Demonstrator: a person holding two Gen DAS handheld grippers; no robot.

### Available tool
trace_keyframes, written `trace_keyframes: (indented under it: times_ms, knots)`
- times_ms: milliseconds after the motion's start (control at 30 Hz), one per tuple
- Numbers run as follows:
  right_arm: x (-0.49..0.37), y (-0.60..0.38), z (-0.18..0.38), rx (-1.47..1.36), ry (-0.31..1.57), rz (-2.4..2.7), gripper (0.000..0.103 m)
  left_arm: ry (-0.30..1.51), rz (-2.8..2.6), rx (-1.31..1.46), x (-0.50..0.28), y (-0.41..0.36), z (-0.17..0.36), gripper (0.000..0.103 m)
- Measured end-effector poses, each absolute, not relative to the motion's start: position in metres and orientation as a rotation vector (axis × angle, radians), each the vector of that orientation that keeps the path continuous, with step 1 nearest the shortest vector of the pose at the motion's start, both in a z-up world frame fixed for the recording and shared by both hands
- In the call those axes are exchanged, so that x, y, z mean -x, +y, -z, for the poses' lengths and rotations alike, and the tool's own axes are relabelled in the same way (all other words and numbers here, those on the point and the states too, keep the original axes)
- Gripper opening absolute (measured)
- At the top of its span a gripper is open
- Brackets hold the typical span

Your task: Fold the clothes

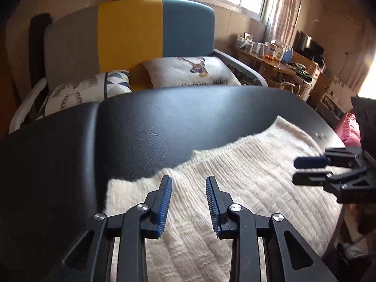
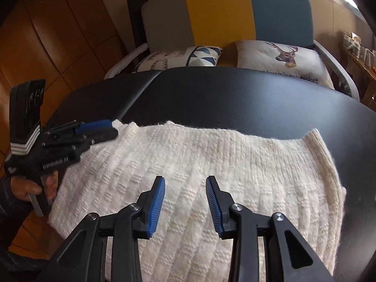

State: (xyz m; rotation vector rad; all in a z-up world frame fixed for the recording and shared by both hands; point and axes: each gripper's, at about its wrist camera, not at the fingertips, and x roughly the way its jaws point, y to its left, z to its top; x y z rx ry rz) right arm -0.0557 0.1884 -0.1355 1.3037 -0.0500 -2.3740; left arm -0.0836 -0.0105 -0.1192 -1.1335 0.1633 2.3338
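Note:
A cream knitted sweater (image 1: 235,183) lies flat on the black table (image 1: 164,122); it also shows in the right wrist view (image 2: 211,159). My left gripper (image 1: 188,181) is open and empty, hovering over the sweater's left part; in the right wrist view it shows at the left (image 2: 112,129), above the sweater's far left corner. My right gripper (image 2: 185,181) is open and empty over the sweater's middle; in the left wrist view it shows at the right edge (image 1: 296,170).
The black table (image 2: 235,94) stretches beyond the sweater. Behind it stands a grey, yellow and blue sofa (image 1: 131,30) with two printed cushions (image 1: 188,70). A cluttered wooden desk (image 1: 282,63) stands at the right. A pink cloth (image 1: 347,129) lies past the table's right edge.

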Motion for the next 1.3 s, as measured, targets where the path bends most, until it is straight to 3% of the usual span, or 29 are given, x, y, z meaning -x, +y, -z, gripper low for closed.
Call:
trace_keyframes:
  times_ms: [133,233,467,767,1000,1167,1300]
  knots:
    - [0.091,0.167,0.17,-1.467,0.107,2.402,0.036,0.148,-2.399,1.24,0.098,-0.018,0.154,0.031]
    - [0.103,0.186,0.185,-1.482,-0.101,2.445,0.036,0.038,-2.432,1.251,0.107,-0.027,0.156,0.03]
    - [0.094,0.188,0.181,-1.438,-0.118,2.473,0.036,0.115,-2.452,1.248,0.105,-0.018,0.151,0.03]
    - [0.014,0.307,0.125,-1.218,-0.615,2.287,0.038,0.0,-2.322,1.075,0.035,0.016,0.107,0.031]
    - [-0.053,0.462,0.154,-1.285,-1.092,2.182,0.039,0.268,-2.033,1.105,-0.016,0.088,0.132,0.031]
    - [-0.042,0.48,0.188,-1.235,-1.203,1.981,0.039,0.267,-2.046,1.186,-0.004,0.064,0.142,0.03]
    - [-0.013,0.453,0.21,-1.258,-1.168,1.793,0.039,0.331,-2.09,1.242,0.004,0.061,0.133,0.029]
